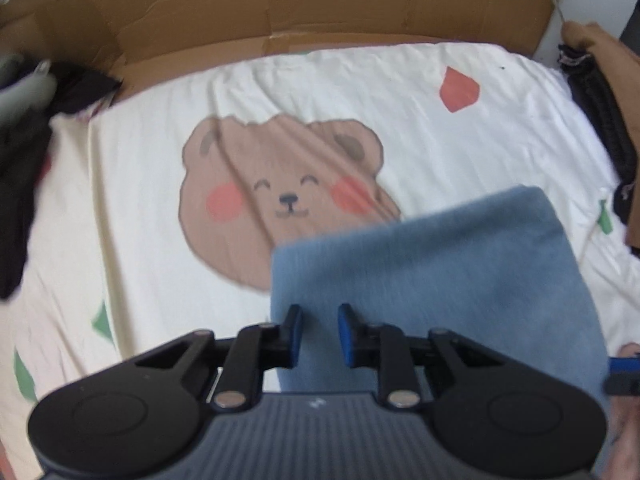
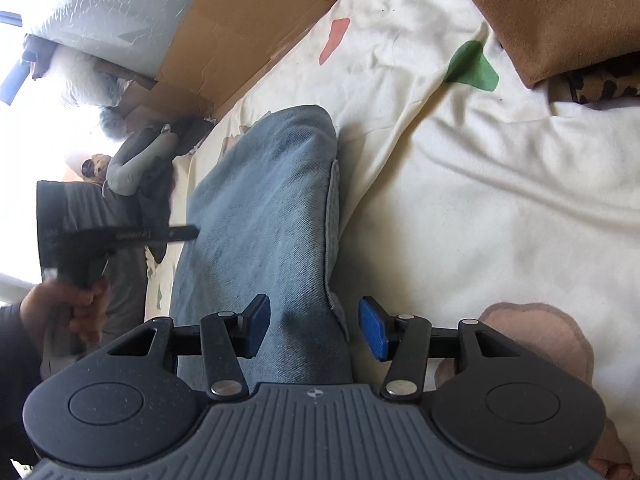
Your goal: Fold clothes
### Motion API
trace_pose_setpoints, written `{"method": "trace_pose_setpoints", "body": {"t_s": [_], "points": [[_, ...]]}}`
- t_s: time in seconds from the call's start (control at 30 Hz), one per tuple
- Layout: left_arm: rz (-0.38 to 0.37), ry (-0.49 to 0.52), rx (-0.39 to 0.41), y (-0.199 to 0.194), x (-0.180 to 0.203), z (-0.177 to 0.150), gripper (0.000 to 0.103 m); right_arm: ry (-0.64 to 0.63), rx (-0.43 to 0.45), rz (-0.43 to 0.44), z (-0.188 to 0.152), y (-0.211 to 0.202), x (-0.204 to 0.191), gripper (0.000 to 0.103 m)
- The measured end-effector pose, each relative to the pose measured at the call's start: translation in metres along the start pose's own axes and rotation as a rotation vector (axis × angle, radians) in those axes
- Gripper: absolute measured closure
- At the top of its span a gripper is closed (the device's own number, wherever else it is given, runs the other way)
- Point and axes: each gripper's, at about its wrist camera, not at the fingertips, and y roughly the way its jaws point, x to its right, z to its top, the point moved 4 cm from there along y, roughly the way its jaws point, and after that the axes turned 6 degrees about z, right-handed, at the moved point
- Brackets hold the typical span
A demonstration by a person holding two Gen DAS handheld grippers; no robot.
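Ribbed grey housing fills the bottom of both wrist views. Left claw: jaws part open with a narrow gap, blue pads over the near edge of the folded blue denim garment, nothing gripped. Right claw: jaws wider apart, straddling the garment's near end and its seamed edge; contact with the cloth cannot be confirmed. Garment lies on the bed sheet, a white, creased cotton printed with a brown bear face and red and green shapes. Left view is motion-blurred. Dark clothing at the left margin is cut off. Corrugated cardboard stands behind the bed. A hand grips the other handle.
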Motion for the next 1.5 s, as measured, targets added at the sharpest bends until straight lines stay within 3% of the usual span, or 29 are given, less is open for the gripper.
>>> {"method": "trace_pose_setpoints", "body": {"t_s": [0.2, 0.4, 0.53, 0.7, 0.87, 1.07, 1.23, 1.33, 1.5], "points": [[-0.013, 0.107, 0.022, -0.002, -0.006, 0.023, 0.08, 0.016, 0.019, 0.003, 0.002, 0.0, 0.001, 0.051], [-0.044, 0.084, 0.012, -0.014, -0.028, 0.025, 0.076, 0.037, 0.062, -0.001, 0.006, -0.002, 0.001, 0.051], [-0.088, 0.032, 0.024, -0.022, -0.042, 0.015, 0.052, 0.051, 0.075, 0.003, 0.008, -0.001, 0.0, 0.051], [-0.147, 0.027, 0.016, -0.019, -0.053, 0.002, 0.05, 0.03, 0.072, -0.021, 0.009, 0.004, -0.008, 0.051], [-0.256, -0.058, 0.02, -0.009, -0.065, -0.018, 0.035, -0.021, 0.073, -0.101, 0.01, 0.007, -0.016, 0.051], [-0.338, -0.114, 0.007, 0.008, -0.074, -0.037, 0.034, -0.042, 0.112, -0.193, 0.005, -0.001, -0.022, 0.051], [-0.432, -0.111, 0.033, 0.015, -0.081, -0.043, 0.034, -0.12, 0.022, -0.3, 0.004, -0.004, -0.035, 0.05], [-0.474, -0.195, -0.014, 0.027, -0.091, -0.043, 0.036, -0.139, -0.028, -0.327, 0.008, -0.002, -0.039, 0.05], [-0.58, -0.316, -0.054, 0.036, -0.103, -0.049, 0.036, -0.099, -0.022, -0.341, 0.015, 0.0, -0.04, 0.05]]}}
